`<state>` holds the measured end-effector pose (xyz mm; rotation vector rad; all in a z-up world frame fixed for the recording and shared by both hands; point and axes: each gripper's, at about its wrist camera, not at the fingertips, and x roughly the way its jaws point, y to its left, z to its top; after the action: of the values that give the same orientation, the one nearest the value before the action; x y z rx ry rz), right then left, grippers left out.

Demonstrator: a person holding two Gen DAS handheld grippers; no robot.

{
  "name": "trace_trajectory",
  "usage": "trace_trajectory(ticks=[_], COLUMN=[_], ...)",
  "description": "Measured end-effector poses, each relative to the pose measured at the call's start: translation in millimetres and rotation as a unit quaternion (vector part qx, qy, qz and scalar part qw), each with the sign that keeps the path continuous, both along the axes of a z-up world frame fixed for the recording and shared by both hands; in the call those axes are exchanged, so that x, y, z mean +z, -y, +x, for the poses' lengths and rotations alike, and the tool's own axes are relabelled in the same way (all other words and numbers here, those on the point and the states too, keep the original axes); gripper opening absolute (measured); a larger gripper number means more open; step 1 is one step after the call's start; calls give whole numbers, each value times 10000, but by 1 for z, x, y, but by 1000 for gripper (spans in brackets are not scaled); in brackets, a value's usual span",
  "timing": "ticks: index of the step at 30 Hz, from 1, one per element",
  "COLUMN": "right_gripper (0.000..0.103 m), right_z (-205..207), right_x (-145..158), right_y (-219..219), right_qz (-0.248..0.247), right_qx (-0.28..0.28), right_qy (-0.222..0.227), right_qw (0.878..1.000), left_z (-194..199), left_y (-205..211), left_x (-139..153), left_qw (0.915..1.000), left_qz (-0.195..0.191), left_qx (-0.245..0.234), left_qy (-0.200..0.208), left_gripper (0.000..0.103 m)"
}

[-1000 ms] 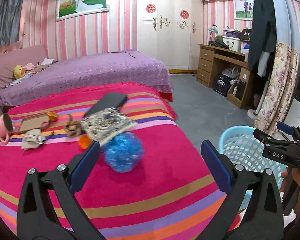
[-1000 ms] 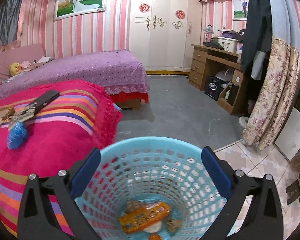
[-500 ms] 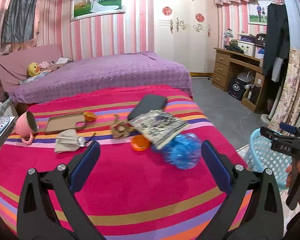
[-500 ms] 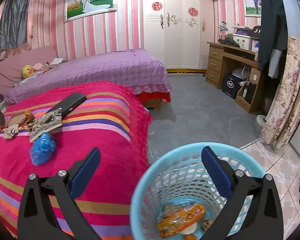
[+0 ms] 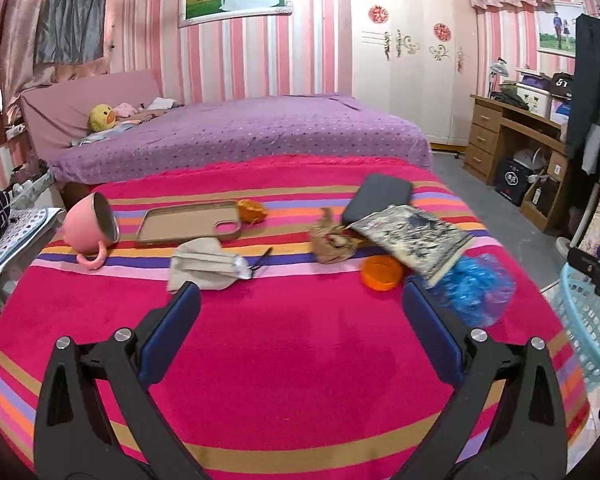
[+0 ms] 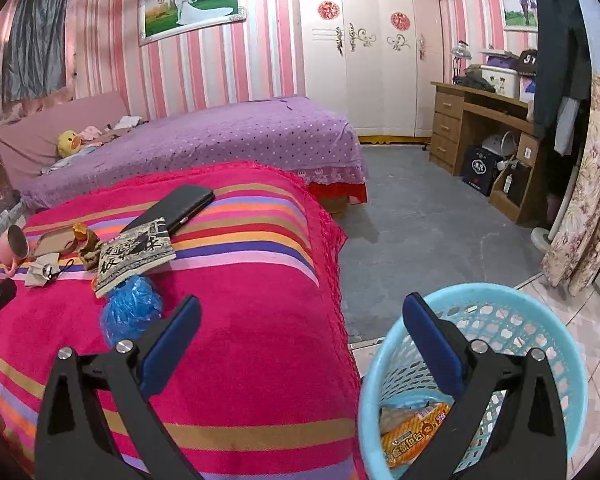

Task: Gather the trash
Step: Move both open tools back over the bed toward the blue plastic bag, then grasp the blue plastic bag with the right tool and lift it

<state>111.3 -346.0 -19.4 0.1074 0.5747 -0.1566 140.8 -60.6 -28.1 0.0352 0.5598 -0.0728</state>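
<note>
On the striped red bedspread point(image 5: 300, 360) lie a crumpled blue plastic wad point(image 5: 480, 292), an orange lid point(image 5: 381, 273), a brown crumpled wrapper point(image 5: 332, 240), an orange scrap point(image 5: 252, 210) and a beige face mask point(image 5: 204, 264). My left gripper point(image 5: 300, 332) hovers open over the bedspread, short of these, holding nothing. My right gripper point(image 6: 300, 340) is open and empty, between the bed's edge and the light blue basket point(image 6: 540, 320), which holds an orange snack wrapper point(image 6: 414, 436). The blue wad point(image 6: 130, 308) lies just left of its left finger.
A pink mug point(image 5: 90, 228) lies on its side beside a tan phone case point(image 5: 188, 226). A printed booklet point(image 5: 412, 236) overlaps a black phone point(image 5: 380, 200). Behind is a purple bed point(image 5: 240, 132); a wooden desk point(image 6: 488, 136) and grey floor point(image 6: 420, 220) are to the right.
Both views have swung left. The blue wad moved from the middle to the right of the left view. The basket slid from under the right gripper to its right.
</note>
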Motion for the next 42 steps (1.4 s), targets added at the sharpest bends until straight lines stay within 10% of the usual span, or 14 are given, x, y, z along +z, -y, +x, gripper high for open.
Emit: trace_trajectory(ticks=[23,30,42], right_gripper=[96,39,34], right_z=[54,60,35], right_x=[-23,-39,-26], right_y=[-125,-139,-91], right_qz=[-950,-894,-621], right_qx=[947,1398,1338], right_qy=[-653,-960,-806], right_qw=[9888,9815,9858], left_z=[19,22,25], left_y=[-37,-40,-32], left_x=[-19,-20,-24], left_qw=[9966,9968,9969], left_qz=[-192,-155,-136], left_qx=[-46,41,66], left_qy=[-799,-782,-770], left_gripper=[97,97,97])
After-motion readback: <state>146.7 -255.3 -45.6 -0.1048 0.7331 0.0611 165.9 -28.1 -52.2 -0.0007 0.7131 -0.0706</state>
